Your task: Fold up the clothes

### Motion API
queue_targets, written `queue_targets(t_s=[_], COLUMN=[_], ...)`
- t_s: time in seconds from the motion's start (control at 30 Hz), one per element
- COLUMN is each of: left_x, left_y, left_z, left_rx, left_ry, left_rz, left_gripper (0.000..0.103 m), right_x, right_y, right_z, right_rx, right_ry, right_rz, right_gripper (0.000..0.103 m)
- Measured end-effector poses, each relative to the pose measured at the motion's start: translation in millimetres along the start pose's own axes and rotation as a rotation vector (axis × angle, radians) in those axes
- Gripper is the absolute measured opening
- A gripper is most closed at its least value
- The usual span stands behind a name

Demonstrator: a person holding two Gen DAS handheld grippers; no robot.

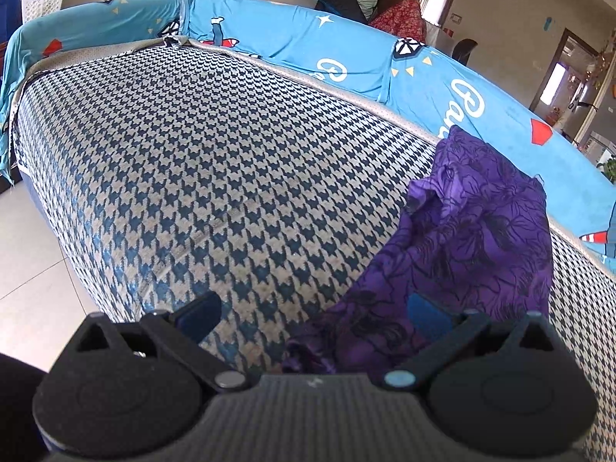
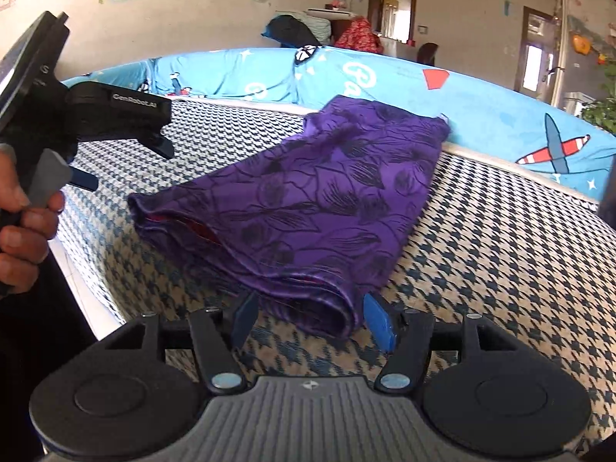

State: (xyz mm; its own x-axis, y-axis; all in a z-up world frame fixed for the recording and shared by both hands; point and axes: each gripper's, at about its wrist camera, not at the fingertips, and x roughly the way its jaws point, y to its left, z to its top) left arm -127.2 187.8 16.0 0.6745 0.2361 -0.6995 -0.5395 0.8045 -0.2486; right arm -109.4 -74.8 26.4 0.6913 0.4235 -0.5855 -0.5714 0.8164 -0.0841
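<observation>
A purple garment (image 2: pixel 327 192) with a dark leaf print lies folded into a long strip on the houndstooth seat cover (image 2: pixel 500 269). Its far end reaches the blue backrest. The near folded corner sits between the blue fingers of my right gripper (image 2: pixel 312 319), which is open; the pads do not press the cloth. In the left wrist view the same garment (image 1: pixel 473 238) lies to the right, its near edge rumpled. My left gripper (image 1: pixel 312 312) is wide open, its right finger over the cloth's edge, nothing gripped. A hand (image 2: pixel 23 223) holds that left gripper (image 2: pixel 129 165) left of the garment.
A blue printed cover (image 1: pixel 308 46) drapes the sofa's backrest along the far side. The seat's left edge drops to a pale tiled floor (image 1: pixel 34 269). Piled clothes (image 2: pixel 300 30) sit behind the sofa, with doorways beyond. Bare houndstooth seat stretches left of the garment.
</observation>
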Motion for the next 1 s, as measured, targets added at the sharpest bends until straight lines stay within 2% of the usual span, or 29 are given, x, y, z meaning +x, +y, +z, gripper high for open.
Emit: queue_targets(t_s=[0.2,0.27,0.37,0.43,0.53,0.67,0.77,0.87,1.0], left_x=[12,15,20,23,23,22,25,31,34], left_y=[-10,-12,-14,-14,-12,-9,-7,-6,-2], left_z=[-9,-11,-14,-16,-19,-19,-20,-22,-23], left_rx=[0.037,0.045,0.052,0.051,0.053,0.055,0.058,0.063,0.05], left_ry=[0.051,0.064,0.083,0.095,0.098,0.102,0.118,0.151,0.169], left_rz=[0.001,0.003,0.006,0.009,0.025,0.047,0.067,0.095,0.095], left_gripper=[0.103,0.103,0.103,0.103,0.103,0.103,0.103,0.103,0.103], right_x=[9,14,23,28,27,13,7,12,10], right_y=[0,-1,-4,-6,-7,-4,0,9,6], right_z=[-6,-7,-7,-7,-7,-6,-9,-16,-12], right_rx=[-0.059,-0.061,-0.058,-0.059,-0.071,-0.112,-0.14,-0.202,-0.18], right_ry=[-0.02,-0.025,-0.024,-0.018,-0.026,-0.032,0.002,0.044,0.07], right_rz=[-0.086,-0.088,-0.082,-0.08,-0.075,-0.045,-0.008,-0.04,-0.028], right_gripper=[0.059,0.054,0.038,0.02,0.007,0.006,0.006,0.006,0.008])
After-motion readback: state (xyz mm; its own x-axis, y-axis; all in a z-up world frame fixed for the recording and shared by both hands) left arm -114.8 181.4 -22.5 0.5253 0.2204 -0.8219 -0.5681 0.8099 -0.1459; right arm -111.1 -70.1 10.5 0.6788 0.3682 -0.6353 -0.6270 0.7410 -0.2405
